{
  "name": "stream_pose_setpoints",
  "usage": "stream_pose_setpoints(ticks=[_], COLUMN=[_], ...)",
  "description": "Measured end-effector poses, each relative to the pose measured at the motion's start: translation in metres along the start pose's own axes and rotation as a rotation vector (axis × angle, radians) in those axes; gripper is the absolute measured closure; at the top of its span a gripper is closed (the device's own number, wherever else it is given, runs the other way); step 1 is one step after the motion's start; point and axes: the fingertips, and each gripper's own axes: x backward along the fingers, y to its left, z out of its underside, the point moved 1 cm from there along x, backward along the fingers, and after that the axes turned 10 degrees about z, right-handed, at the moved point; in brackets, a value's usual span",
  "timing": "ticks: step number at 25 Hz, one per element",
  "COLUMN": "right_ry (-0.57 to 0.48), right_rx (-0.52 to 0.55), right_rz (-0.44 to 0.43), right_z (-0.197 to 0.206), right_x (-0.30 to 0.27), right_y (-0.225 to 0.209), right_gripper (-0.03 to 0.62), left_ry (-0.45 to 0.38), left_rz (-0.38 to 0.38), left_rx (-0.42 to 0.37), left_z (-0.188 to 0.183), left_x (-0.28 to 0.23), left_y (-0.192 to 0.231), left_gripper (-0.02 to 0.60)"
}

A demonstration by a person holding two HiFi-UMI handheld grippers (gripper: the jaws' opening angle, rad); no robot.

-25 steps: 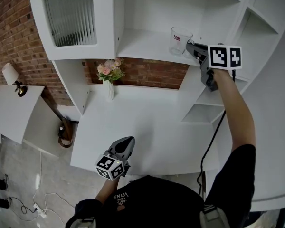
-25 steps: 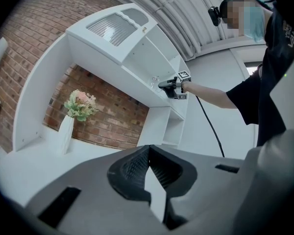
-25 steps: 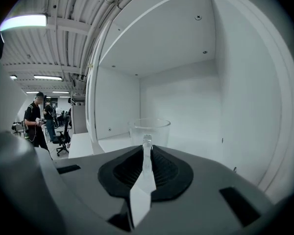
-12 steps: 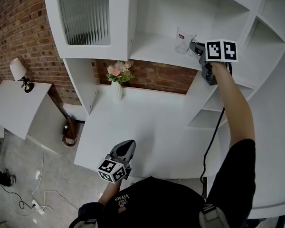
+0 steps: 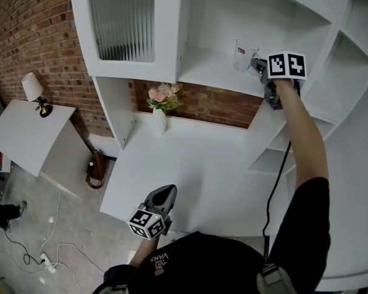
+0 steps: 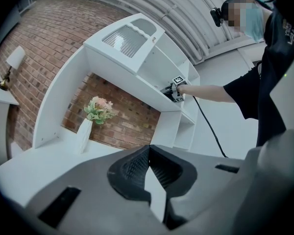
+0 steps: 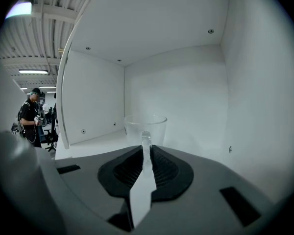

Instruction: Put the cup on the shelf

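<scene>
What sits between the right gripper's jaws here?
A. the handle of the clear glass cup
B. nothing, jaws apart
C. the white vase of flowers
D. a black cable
A: in the right gripper view the right gripper has its jaws closed on the handle of the clear glass cup, inside the white shelf compartment.

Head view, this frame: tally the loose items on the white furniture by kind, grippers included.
glass cup: 1
vase of flowers: 1
table lamp: 1
grippers: 2 (left gripper, right gripper)
Total: 5
</scene>
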Motion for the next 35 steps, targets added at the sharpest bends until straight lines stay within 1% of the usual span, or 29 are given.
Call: stream_pose_setpoints(ticks=[6,11,16,20,23,28,30,35], right_ry=[-0.024,-0.049,-0.083,-0.136,-0.177,-0.268,-0.295,-0.331], right_rx=[-0.032,-0.03,-0.035,-0.001,0.028,0.051,0.063,0.1], right_rz=[-0.023,-0.034,-0.047,-0.05,-0.083,-0.196,-0.212,-0.217], right_z=[0.003,0.005,0.009,0.013,0.021,0.045,0.064,0.122], right_x=[0.004,0.012,0.031,0.056,0.08,0.117,0.129,0.148], right_y=[-0.001,-0.002,-0.007,-0.008,-0.004,0.01,0.013,0.017], right_gripper=[0.548,0.539,0.539,0.542,0.545,0.564,0.569,0.58], left_ry=[0.006,0.014,0.019,0.031,0.043,0.047,0.042,0.032], left_rz=[-0.006,0.01,0.026,0.048,0.062,0.073,0.066,0.035], left_rx=[-0.015,-0.039,-0.055,-0.065,-0.069,-0.074,-0.08,-0.103], left_z=[-0.002,-0.006,-0.008,-0.005,0.001,0.004,0.003,-0.001], left_x=[0.0,-0.011,-0.021,-0.032,-0.04,-0.053,-0.056,-0.061], left_y=[-0.001,-0.008,-0.019,-0.033,-0.045,-0.062,-0.066,-0.077], left_gripper=[0.574,0.574,0.574,0.574,0.574,0.574,0.574,0.574])
